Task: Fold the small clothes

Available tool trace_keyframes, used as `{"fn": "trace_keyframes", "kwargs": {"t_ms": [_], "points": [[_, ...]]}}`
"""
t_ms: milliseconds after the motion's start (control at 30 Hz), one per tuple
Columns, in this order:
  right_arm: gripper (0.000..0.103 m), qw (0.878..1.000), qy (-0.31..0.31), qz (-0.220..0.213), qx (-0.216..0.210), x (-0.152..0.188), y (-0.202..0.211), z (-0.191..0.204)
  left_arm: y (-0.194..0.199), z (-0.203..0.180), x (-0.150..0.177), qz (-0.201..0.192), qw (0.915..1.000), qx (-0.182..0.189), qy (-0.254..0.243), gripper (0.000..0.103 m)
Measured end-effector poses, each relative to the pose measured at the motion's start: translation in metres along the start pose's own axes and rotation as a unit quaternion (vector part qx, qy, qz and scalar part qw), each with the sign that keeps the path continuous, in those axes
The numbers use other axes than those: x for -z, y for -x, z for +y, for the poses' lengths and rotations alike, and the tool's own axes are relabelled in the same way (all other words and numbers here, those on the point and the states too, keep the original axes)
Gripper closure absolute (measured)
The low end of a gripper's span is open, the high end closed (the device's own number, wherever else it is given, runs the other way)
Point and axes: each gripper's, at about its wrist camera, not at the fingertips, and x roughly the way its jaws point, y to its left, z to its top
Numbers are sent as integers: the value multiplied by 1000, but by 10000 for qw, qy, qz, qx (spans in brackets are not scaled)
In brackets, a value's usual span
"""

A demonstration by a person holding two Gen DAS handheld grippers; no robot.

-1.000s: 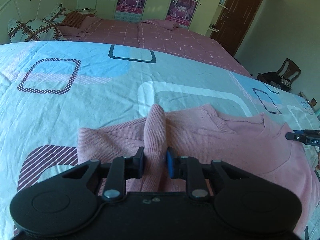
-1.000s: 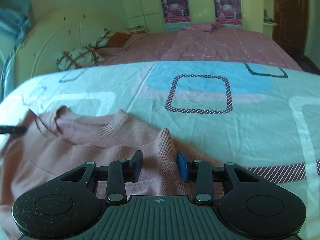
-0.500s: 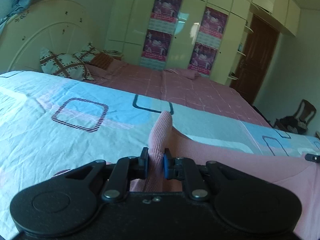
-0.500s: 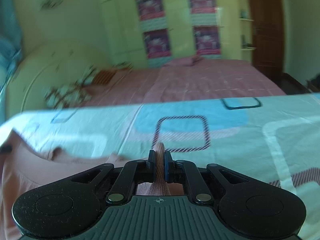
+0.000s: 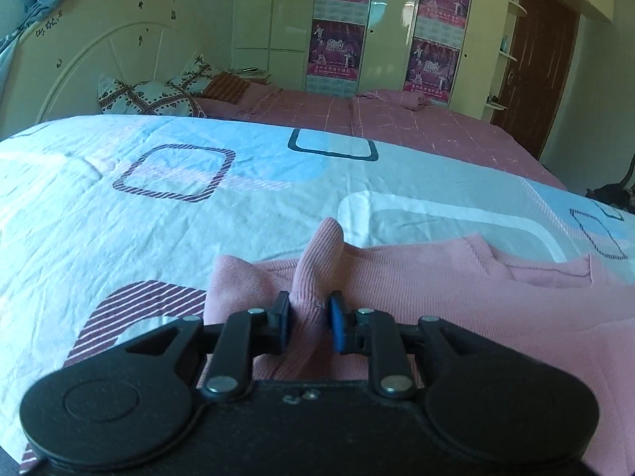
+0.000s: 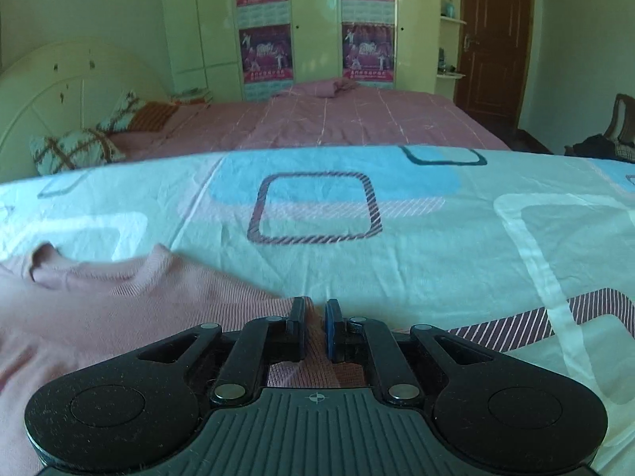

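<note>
A pink knit sweater (image 5: 436,289) lies flat on the patterned bedspread (image 5: 178,230), neckline toward the far side. In the left wrist view, my left gripper (image 5: 309,317) straddles an upright ridge of its fabric (image 5: 317,254) at the sweater's left edge. The jaws are opening, and the ridge stands loosely between the pads. In the right wrist view, my right gripper (image 6: 314,319) is shut on a thin fold at the right edge of the sweater (image 6: 119,309), low over the bed.
The bedspread (image 6: 436,258) stretches wide beyond the sweater. Behind it are a pink bed (image 6: 357,119), pillows (image 5: 151,97), a wardrobe with posters (image 6: 317,23), a brown door (image 6: 496,35) and a chair with dark clothes (image 6: 603,139).
The right gripper went from open around the fold to shut on it. The left jaws pinched the ridge tight, tipped up, then came back down and widened.
</note>
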Motion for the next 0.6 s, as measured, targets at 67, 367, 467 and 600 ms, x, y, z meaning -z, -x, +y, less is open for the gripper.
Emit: {"fn": "trace_keyframes", "kwargs": {"t_ms": [67,367,467,600], "points": [[94,9999,-143,-49,-51,-3,9,-3,4,2,0,-8,10000,-7,58,71],[54,9993,-267,-142,-217,3,57,-7,48,13,6,-297,9994,42,169,41],[67,9995,-177,-155,-196,12,74,-1,68,10,12,-374,9990,233,122,41],[79,9992,-49,-120,-390,28,91,20,83,-6,23,-358,9978,563,-44,41]]}}
